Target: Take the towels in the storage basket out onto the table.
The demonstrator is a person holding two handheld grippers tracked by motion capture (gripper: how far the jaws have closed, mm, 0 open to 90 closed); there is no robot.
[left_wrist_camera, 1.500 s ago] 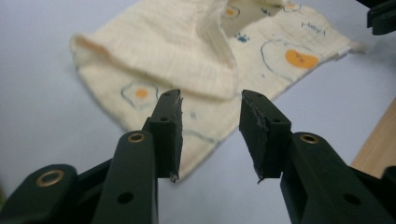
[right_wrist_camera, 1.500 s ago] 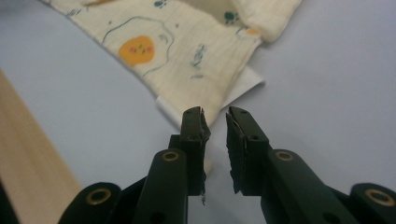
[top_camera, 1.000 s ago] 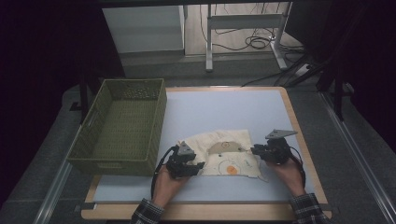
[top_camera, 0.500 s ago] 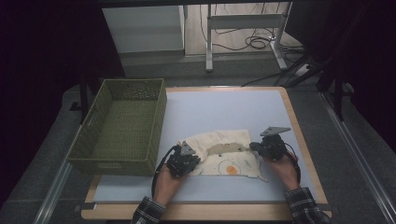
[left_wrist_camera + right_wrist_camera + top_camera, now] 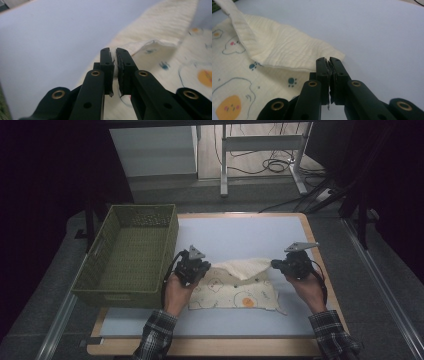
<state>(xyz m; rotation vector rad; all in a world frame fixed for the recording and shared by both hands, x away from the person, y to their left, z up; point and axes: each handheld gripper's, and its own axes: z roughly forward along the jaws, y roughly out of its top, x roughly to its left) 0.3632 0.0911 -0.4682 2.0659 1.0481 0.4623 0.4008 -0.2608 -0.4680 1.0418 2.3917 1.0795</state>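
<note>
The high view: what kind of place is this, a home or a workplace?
Probably a lab or recording workspace, not a home. A table with a pale mat stands under a fixed camera, loose cables lie on the floor behind by a metal desk frame, and dark curtains close the sides.

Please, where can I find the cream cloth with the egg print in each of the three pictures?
High view: the cloth lies low in the middle, between the two hands.
Left gripper view: it fills the right side, its edge pinched in the left tongs.
Right gripper view: it covers the left half, a corner pinched in the right tongs.
Shared landmark: the orange yolk print, also at the right edge and lower left.
</note>
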